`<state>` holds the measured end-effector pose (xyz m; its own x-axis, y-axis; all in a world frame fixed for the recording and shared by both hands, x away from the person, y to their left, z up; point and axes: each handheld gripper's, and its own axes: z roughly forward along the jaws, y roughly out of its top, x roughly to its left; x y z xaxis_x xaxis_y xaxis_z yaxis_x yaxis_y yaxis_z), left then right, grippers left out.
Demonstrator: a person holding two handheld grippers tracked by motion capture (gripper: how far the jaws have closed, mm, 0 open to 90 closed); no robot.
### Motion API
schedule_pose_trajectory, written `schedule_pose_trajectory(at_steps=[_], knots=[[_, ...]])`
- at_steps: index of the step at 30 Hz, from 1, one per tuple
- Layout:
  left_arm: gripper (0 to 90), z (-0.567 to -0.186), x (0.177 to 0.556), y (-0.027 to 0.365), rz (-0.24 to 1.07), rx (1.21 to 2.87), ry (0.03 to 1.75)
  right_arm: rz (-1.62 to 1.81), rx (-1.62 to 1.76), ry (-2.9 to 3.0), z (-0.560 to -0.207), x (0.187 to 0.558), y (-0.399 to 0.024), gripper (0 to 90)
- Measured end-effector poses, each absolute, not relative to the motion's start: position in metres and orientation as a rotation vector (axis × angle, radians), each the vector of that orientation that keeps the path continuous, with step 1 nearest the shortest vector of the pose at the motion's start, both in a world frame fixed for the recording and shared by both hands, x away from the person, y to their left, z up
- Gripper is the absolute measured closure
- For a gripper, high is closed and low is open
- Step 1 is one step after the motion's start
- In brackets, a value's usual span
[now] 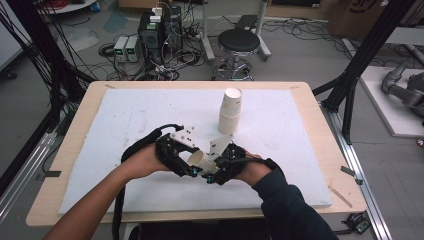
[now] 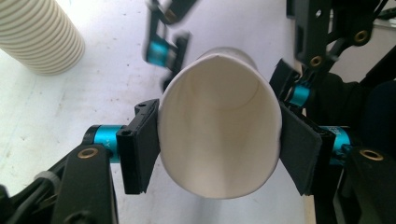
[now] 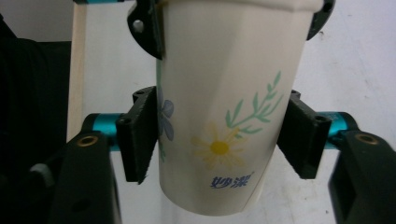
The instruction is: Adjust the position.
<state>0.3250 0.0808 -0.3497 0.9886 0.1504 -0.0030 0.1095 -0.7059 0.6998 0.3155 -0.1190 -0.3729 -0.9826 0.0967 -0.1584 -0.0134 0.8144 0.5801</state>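
One thin paper cup (image 1: 200,160) is held lying sideways just in front of the stack of cups (image 1: 230,111), clear of the worktop (image 1: 80,130); the left claw (image 2: 219,149) pinches its rim and the right claw (image 3: 219,140) clamps its flowered wall. It looks light and easily crushed, so gentle pressure near the stiffer rim or base seems wisest. The stack appears to be two or three cups, though the high view is too coarse to count.

Cup (image 1: 201,160) between both grippers; cup stack (image 1: 230,111) behind, on table (image 1: 75,125)
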Motion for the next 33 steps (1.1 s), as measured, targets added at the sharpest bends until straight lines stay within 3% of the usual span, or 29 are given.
schedule_pose_trajectory(at_steps=[11,15,19,33], knots=[[32.6,-0.352,0.323,0.081,0.078,2.324,0.178,0.923,0.103,2.839,-0.377,0.316,-0.12,36.8],[26.6,-0.354,0.322,0.088,0.116,2.243,0.149,0.906,0.121,2.837,-0.378,0.317,-0.122,37.2],[20.3,-0.355,0.323,0.107,0.134,2.11,0.211,0.937,0.195,2.827,-0.379,0.318,-0.133,37.0],[19.3,-0.388,0.318,0.165,0.238,1.79,0.475,1.191,0.438,2.649,-0.395,0.314,-0.193,34.9]])
